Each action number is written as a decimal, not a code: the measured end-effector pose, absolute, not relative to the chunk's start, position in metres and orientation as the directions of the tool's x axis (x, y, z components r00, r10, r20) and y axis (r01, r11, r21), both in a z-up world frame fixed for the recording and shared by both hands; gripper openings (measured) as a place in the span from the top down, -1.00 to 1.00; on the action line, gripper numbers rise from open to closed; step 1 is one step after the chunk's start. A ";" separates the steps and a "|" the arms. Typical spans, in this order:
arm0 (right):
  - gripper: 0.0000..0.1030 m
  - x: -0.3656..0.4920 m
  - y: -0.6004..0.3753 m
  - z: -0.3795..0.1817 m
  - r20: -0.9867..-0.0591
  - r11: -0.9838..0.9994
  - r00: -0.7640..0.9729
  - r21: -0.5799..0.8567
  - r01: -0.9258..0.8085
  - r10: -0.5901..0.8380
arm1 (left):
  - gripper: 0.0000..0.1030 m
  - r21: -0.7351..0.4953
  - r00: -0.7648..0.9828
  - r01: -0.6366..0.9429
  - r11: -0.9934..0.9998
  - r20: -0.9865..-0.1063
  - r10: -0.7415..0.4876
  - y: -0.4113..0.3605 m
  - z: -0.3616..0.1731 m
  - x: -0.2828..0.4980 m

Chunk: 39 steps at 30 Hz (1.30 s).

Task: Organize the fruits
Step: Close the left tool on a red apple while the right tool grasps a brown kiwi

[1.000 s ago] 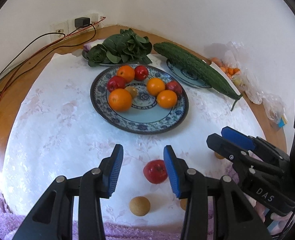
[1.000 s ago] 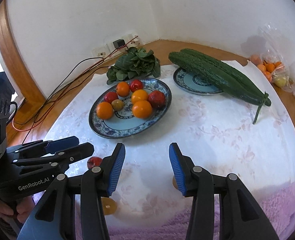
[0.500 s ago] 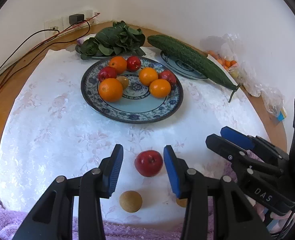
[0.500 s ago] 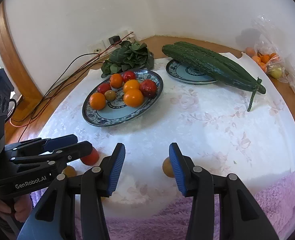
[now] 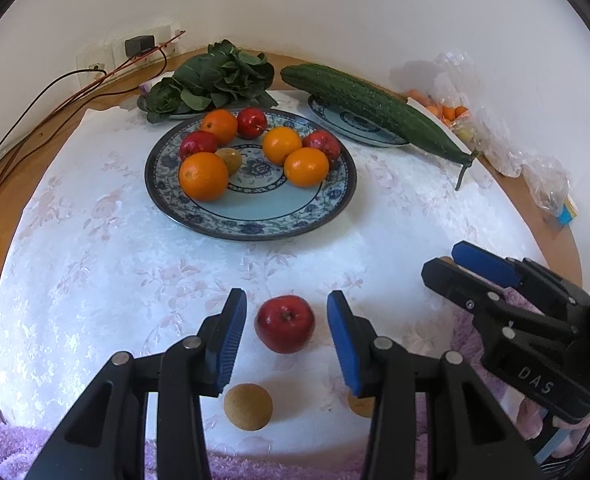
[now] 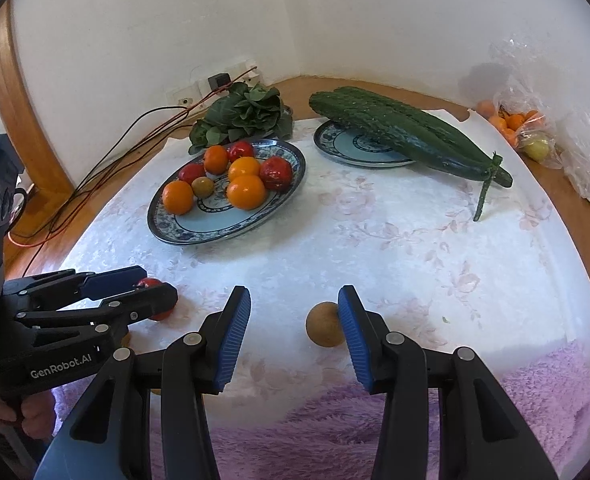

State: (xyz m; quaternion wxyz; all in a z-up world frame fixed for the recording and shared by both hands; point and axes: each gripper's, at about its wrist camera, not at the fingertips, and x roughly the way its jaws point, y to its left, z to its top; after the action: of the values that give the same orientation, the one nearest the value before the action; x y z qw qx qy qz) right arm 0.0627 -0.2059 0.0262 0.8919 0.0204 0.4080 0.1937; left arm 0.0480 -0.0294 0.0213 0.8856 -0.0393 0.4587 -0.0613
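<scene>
The left gripper point(image 5: 286, 334) hangs low over the white floral cloth point(image 5: 95, 264) on the tabletop, its jaws spread wide with a red apple point(image 5: 285, 323) sitting between the blue pads — neither pad touches it. A small tan round fruit point(image 5: 248, 406) lies just below the apple, and another point(image 5: 360, 405) peeks out behind the left gripper's right finger. The right gripper point(image 6: 294, 334) also has its jaws spread; a tan round fruit point(image 6: 324, 325) rests on the cloth just beside its right pad, though contact cannot be told. Farther back, the blue-patterned plate point(image 5: 255, 224) holds four oranges, three red apples and one small greenish-brown fruit. Behind it lie leafy greens point(image 5: 215, 80) and two long cucumbers point(image 6: 407, 134) resting across a smaller plate point(image 6: 355, 152).
</scene>
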 end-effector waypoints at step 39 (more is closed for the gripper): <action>0.09 0.070 -0.216 0.013 -0.766 0.945 0.561 0.197 -0.260 0.314 | 0.34 -0.153 0.574 0.085 0.985 -0.800 -0.174 -0.028 0.012 0.051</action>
State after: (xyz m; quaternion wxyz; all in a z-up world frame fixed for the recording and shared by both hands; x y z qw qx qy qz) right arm 0.0697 -0.2158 0.0130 0.8829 0.0304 0.4394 0.1626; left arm 0.0507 -0.0275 0.0124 0.8857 -0.0488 0.4558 -0.0732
